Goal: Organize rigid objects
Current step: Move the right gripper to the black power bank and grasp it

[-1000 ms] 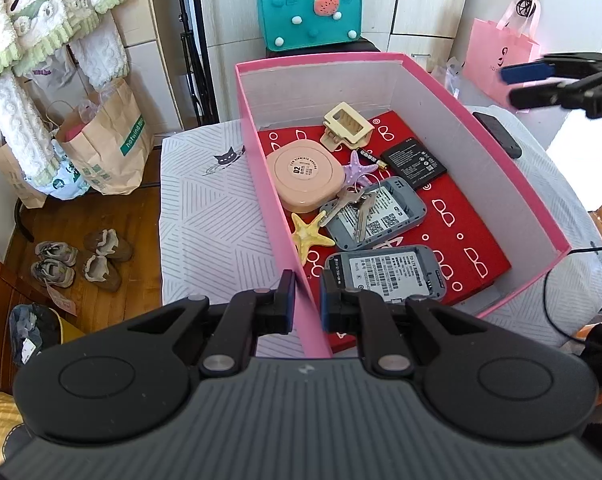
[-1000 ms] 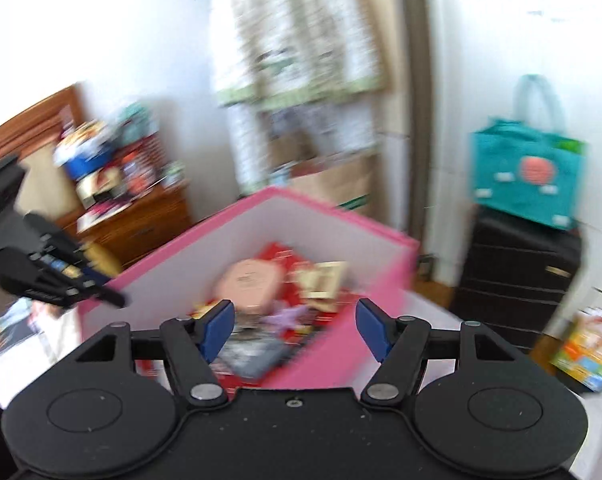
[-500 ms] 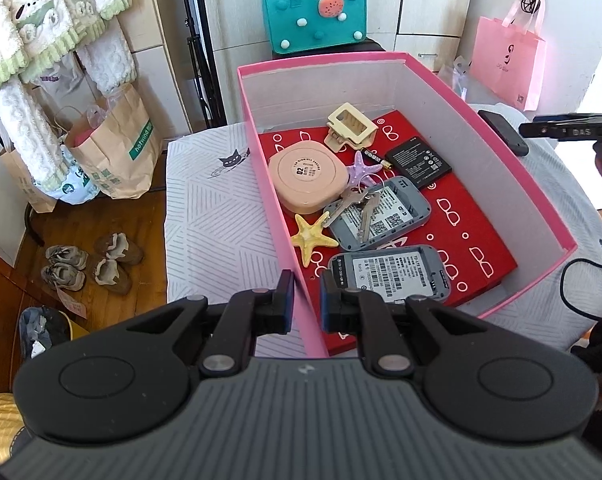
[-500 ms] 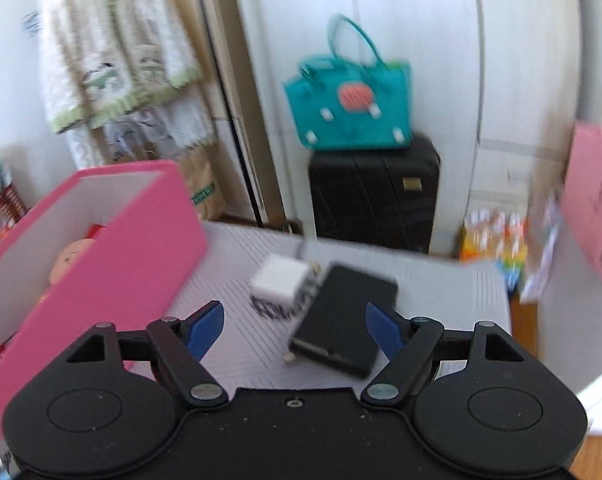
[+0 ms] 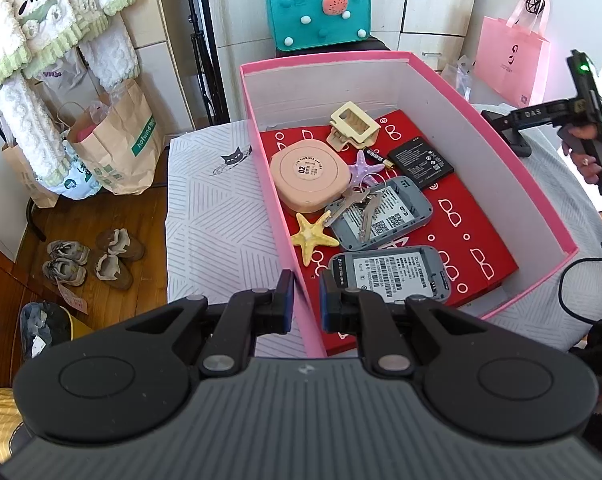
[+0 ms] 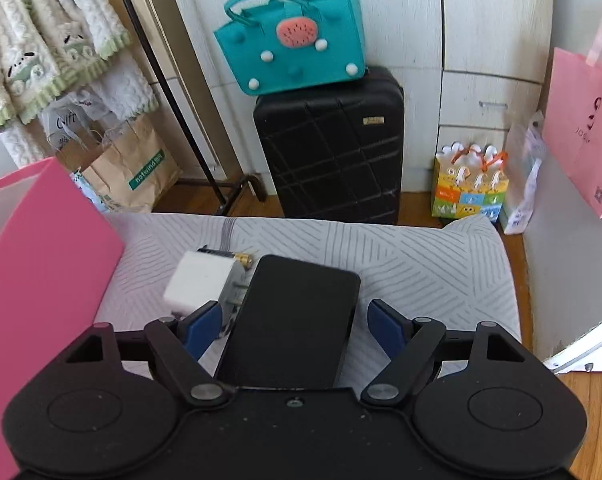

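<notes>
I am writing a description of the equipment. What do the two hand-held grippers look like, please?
The left gripper has a ribbed dark grey body, two round discs, black linkage arms with silver pivot pins, and dark blue pads. The right gripper has a smooth black body with the same discs, pins and blue pads. Seen from the left wrist, its handle carries white letters and a green light, and a black cable lies nearby.
</notes>
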Available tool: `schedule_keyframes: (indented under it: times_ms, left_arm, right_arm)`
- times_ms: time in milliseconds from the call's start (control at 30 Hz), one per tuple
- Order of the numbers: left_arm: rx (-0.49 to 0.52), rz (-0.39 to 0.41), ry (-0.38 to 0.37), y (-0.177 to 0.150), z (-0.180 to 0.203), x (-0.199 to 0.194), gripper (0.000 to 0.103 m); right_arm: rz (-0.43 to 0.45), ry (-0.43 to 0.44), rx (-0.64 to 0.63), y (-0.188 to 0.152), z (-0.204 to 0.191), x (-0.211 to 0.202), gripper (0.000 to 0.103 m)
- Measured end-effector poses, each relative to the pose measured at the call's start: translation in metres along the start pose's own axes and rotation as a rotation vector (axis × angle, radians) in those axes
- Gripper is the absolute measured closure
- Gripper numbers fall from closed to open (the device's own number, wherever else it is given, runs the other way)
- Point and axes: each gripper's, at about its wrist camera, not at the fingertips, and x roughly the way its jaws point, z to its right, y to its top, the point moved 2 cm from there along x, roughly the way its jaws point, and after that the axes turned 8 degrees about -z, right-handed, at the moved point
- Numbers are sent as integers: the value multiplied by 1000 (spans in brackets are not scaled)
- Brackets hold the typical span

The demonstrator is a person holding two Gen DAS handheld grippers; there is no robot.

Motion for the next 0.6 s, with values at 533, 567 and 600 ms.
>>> schedule_keyframes:
  times_ms: [533, 567, 600]
  left_arm:
    - [2, -5, -1, 0, 0, -1, 92]
    - [2, -5, 0, 0, 0, -1, 92]
    - [3, -5, 0, 0, 0, -1, 92]
  right_arm:
    - [39, 76, -12, -10, -7, -26, 35]
    - [47, 78, -20, -12, -8, -30, 35]
    - [56, 85, -26, -15, -10, -35, 35]
